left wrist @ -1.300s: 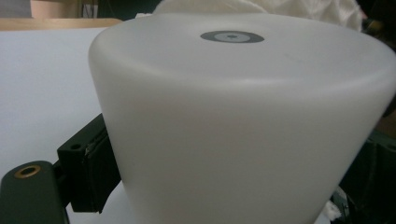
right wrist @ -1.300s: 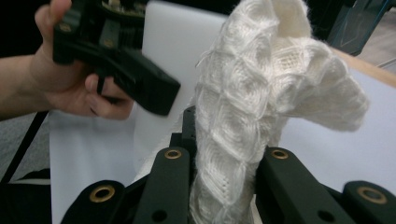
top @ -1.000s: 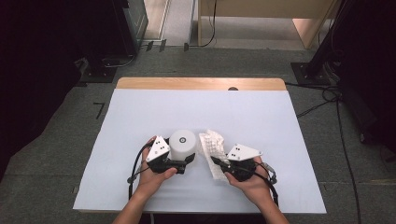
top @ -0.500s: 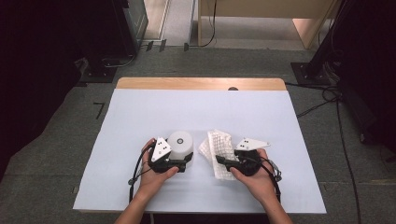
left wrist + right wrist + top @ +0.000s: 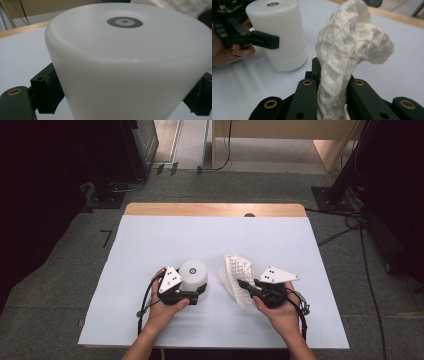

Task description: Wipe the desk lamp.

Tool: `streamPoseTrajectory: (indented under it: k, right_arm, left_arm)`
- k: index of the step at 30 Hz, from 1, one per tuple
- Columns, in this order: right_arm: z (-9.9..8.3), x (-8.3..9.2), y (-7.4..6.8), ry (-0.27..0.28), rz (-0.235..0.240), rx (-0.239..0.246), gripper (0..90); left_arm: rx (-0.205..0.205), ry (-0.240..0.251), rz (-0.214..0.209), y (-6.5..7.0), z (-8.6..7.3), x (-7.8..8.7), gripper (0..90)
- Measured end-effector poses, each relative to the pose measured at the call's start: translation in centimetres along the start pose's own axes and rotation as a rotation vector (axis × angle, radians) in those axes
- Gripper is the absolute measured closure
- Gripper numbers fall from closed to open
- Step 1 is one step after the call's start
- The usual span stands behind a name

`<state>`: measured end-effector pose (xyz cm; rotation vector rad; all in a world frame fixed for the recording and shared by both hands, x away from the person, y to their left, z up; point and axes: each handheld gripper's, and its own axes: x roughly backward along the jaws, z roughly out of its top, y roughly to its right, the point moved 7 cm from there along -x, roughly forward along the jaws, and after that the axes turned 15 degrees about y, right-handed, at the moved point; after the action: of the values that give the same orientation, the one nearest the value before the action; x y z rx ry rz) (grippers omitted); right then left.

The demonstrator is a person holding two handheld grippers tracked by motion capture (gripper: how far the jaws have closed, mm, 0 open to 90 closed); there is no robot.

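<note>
Left gripper (image 5: 192, 296) clamping the cup (image 5: 193, 275), upturned on the worktop (image 5: 150, 245), likely steadying it for wiping. Right gripper (image 5: 241, 282), fingers just closing, pinching the cloth (image 5: 235, 275), bunched and raised just beside the cup.

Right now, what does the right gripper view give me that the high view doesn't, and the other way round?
Right gripper view alone: the right gripper's fingers pinched shut on the white waffle cloth, its weave bunched and standing upright above them.

High view alone: the whole white table cover, the wooden table edge at the far side, the floor cables, and both of the person's forearms.

Both: the cloth, the white cylinder upright on the table, and the left gripper clamped around its side.
</note>
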<state>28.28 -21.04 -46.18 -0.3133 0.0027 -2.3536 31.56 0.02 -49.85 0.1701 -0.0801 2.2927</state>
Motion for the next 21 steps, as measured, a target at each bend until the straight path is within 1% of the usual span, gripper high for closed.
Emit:
streamPoseTrajectory:
  k: [1, 2, 4, 6, 9, 11, 12, 13, 15, 16, 18, 19, 20, 21]
  right_arm:
    - [0.0, 0.0, -0.1, 0.004, -0.001, 0.006, 81.4]
    - [0.0, 0.0, -0.2, 0.006, 0.001, 0.006, 81.3]
    - [0.0, 0.0, -0.2, 0.007, 0.004, 0.003, 81.3]
    - [-0.2, -0.1, -0.3, 0.003, 0.005, 0.005, 81.3]
    - [-0.3, -0.3, -0.4, -0.001, 0.016, 0.007, 81.3]
    - [-0.4, -0.3, -0.6, -0.002, 0.022, 0.003, 81.2]
    - [-0.4, -0.4, -0.7, 0.001, 0.027, 0.011, 81.2]
    - [-0.4, -0.5, -0.7, -0.002, 0.032, 0.013, 81.2]
    - [-0.4, -0.6, -0.7, -0.004, 0.033, 0.012, 81.1]
    - [-0.4, -0.6, -0.7, -0.006, 0.035, 0.011, 81.2]
    - [-0.4, -0.8, -0.7, -0.002, 0.039, 0.01, 81.1]
    - [-0.4, -0.9, -0.8, -0.003, 0.041, 0.009, 81.1]
    - [-0.3, -1.0, -0.8, 0.0, 0.043, 0.012, 81.1]
    - [-0.3, -1.1, -0.9, -0.002, 0.047, 0.012, 81.1]
  left_arm:
    - [-0.011, -0.002, 0.0, 0.1, -0.1, -0.1, 8.2]
    - [-0.03, -0.006, -0.004, 0.3, -0.2, -0.2, 8.2]
    - [-0.047, -0.005, -0.008, 0.5, -0.3, -0.2, 8.1]
    - [-0.047, -0.006, -0.008, 0.5, -0.3, -0.2, 8.1]
    - [-0.041, -0.007, 0.005, 0.5, -0.4, 0.1, 8.1]
    - [-0.04, -0.003, 0.03, 0.6, -0.4, 0.3, 8.0]
    - [-0.046, -0.005, 0.042, 0.6, -0.4, 0.4, 7.7]
    - [-0.044, -0.006, 0.053, 0.6, -0.4, 0.6, 6.8]
    - [-0.054, -0.005, 0.08, 0.6, -0.3, 0.8, 4.3]
    - [-0.049, 0.004, 0.103, 0.6, -0.2, 1.0, 3.6]
    - [-0.026, 0.013, 0.14, 0.7, -0.1, 1.3, 2.9]
    - [-0.018, 0.018, 0.145, 0.9, -0.1, 1.3, 2.1]
    - [-0.008, 0.013, 0.161, 1.0, -0.2, 1.4, 1.8]
    - [0.006, 0.014, 0.188, 1.1, -0.3, 1.4, 1.7]
